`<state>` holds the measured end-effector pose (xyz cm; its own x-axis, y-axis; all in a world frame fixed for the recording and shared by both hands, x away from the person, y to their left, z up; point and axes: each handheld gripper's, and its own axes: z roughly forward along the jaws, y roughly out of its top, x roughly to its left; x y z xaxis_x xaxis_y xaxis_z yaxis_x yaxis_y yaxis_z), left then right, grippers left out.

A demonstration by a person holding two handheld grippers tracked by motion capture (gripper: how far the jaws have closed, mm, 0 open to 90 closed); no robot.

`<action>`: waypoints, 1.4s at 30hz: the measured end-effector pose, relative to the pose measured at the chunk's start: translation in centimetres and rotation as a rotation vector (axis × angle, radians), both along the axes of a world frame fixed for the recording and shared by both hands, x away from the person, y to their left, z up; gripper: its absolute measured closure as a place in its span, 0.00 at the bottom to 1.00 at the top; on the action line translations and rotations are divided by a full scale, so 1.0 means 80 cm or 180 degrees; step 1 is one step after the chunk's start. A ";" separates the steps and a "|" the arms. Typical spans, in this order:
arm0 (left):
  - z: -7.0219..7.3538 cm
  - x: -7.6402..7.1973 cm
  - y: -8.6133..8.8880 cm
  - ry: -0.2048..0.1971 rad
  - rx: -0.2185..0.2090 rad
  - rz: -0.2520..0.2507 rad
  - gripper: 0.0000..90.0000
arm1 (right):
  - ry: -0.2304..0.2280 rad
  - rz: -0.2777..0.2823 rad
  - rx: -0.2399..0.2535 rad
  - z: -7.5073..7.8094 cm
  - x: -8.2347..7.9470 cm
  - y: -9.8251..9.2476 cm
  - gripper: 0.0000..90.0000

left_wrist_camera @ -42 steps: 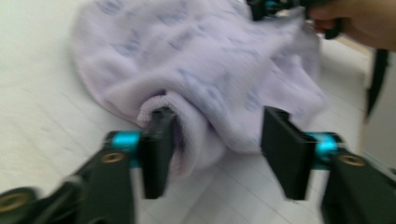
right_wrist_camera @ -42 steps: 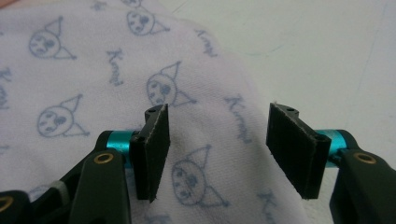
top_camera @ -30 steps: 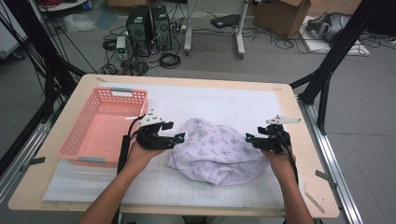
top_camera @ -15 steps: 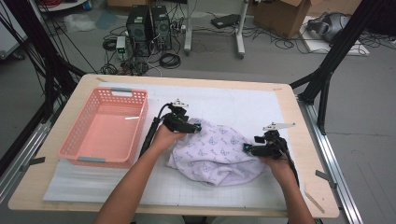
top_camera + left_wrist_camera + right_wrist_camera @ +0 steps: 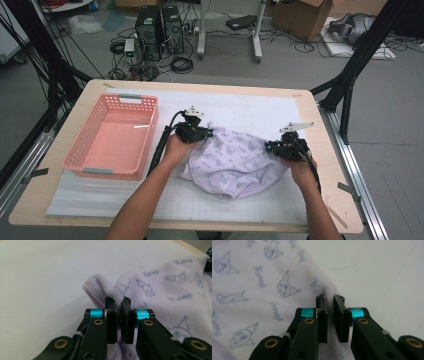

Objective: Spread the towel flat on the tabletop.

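A pale lilac towel printed with small cartoon faces lies crumpled on the white mat. My left gripper has just been closing and is now shut on the towel's far left edge; in the left gripper view its pads pinch a fold of the towel near the hemmed corner, left gripper. My right gripper has also just been closing and is shut on the towel's right edge; in the right gripper view a ridge of the towel runs between the jaws of the right gripper.
An empty pink plastic basket stands on the left of the table. The white mat covers most of the wooden tabletop. Black frame posts stand at both sides, and cables and computer cases lie on the floor beyond.
My left gripper moved right and away from me, from the towel's near left side to its far left edge, and closed on it. The right gripper stayed put and closed on the right edge.
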<state>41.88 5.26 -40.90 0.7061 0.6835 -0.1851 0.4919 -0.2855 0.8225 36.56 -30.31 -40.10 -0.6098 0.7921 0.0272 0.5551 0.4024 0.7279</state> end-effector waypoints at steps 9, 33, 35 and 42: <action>0.044 -0.029 0.041 -0.0462 -0.0257 0.0320 0.94 | -0.0743 -0.0214 0.0068 0.076 0.039 0.025 0.92; -0.012 -0.136 0.095 -0.0117 -0.0421 0.0112 0.52 | -0.0387 0.1034 -0.0208 -0.021 -0.132 0.040 0.91; 0.002 -0.129 0.098 -0.0170 -0.0570 0.0160 0.47 | -0.0336 0.1021 -0.0201 -0.028 -0.138 0.036 0.91; 0.035 -0.083 0.071 -0.0281 -0.0415 0.0082 0.45 | -0.0315 0.0889 0.0325 -0.024 -0.139 0.014 0.70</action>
